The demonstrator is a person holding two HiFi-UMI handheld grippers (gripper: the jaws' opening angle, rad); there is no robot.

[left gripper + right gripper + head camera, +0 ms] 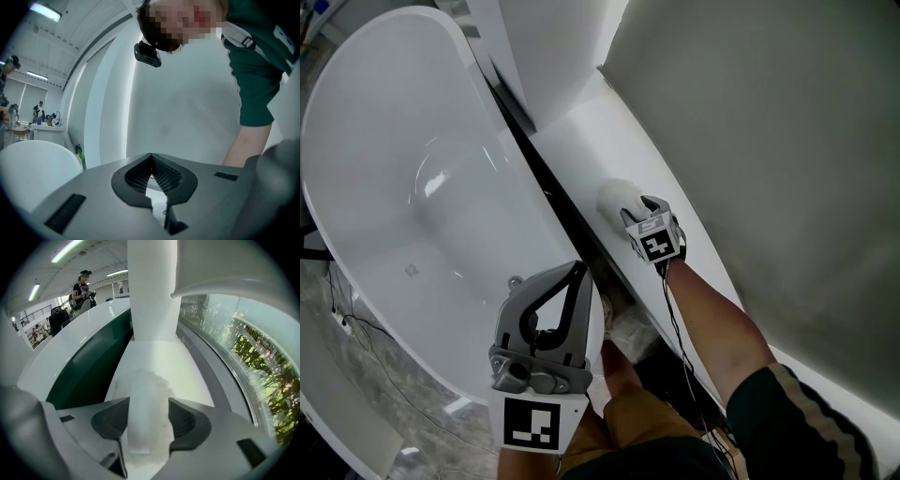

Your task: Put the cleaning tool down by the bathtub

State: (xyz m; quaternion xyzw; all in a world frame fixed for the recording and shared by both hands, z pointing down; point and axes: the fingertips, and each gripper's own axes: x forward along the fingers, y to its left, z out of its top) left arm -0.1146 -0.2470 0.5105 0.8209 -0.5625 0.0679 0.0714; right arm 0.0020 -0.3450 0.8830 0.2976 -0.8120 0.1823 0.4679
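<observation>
Tool (617, 199): white, fluffy-headed, lying on the ledge (609, 141) just beside the tub (356, 187); its handle sits between the right fingers.
Right gripper (149, 400): tipped steeply down at the ledge; its 2 fingers stand apart either side of the handle, not clamping it.
Left gripper (151, 157): held near the tub's near end; its 2 fingers are closed tip to tip with nothing between them.
Ledge: white, along the tub's right side, with a dark gap between.
</observation>
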